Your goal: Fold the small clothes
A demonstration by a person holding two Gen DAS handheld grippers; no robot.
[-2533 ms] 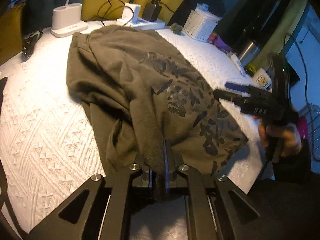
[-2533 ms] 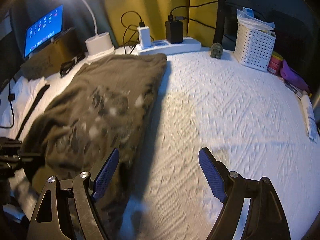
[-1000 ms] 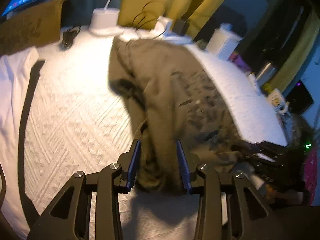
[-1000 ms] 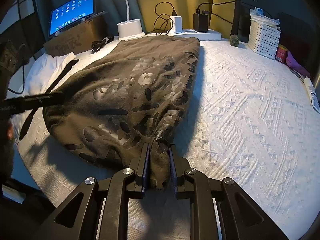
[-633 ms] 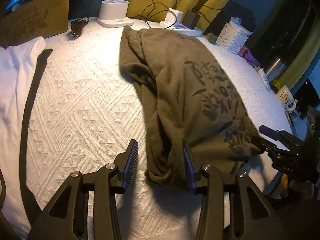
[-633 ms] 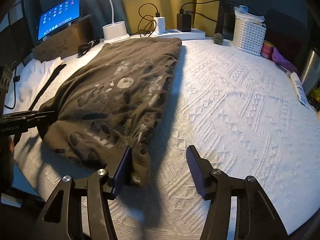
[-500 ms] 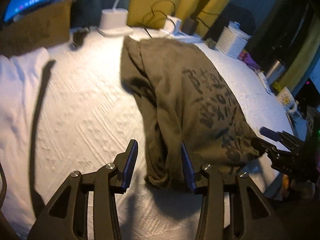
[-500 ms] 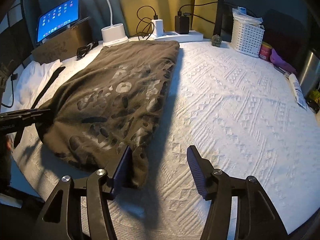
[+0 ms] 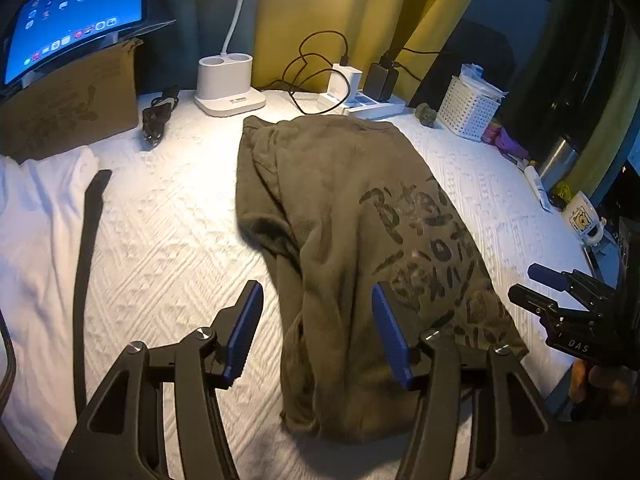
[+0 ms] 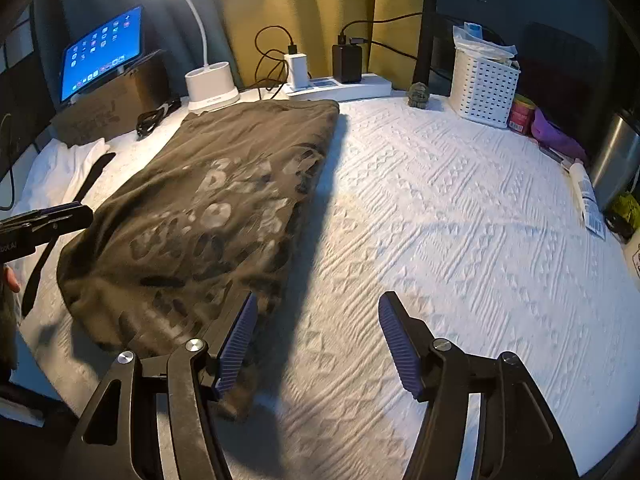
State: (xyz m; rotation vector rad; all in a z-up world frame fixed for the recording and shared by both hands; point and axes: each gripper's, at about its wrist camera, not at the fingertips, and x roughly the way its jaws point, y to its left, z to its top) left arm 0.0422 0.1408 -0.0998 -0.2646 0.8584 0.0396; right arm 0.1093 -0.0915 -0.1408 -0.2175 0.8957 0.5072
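**Olive shirt lies folded lengthwise, both grippers let go**

On the white quilted cloth (image 10: 460,220) covering the worktop, the olive-green T-shirt with a dark printed design (image 9: 360,220) lies in a long folded strip, running from the near edge back toward the white power strip with its plugged-in chargers (image 10: 340,84). Its near end sits bunched and rumpled close to the edge.

The left gripper (image 9: 318,332) hangs over that near end with its blue-padded fingers (image 9: 244,328) spread; the jaws have just been opening, and the cloth lies below and between them with neither pad pressing on it. The right gripper (image 10: 316,344) is also spread, its jaws having just been opening; its left finger stands over the shirt's near right corner, while the gap and the other finger lie over bare quilt. In the left wrist view the right gripper (image 9: 560,300) shows at the shirt's right side, with part of a hand beneath it.

At the back stand a white lamp base (image 9: 228,84), a lit tablet (image 10: 102,52) propped on a brown cardboard box (image 9: 72,104), and a white perforated basket (image 10: 484,84). A white garment (image 9: 36,220) lies at the far left.
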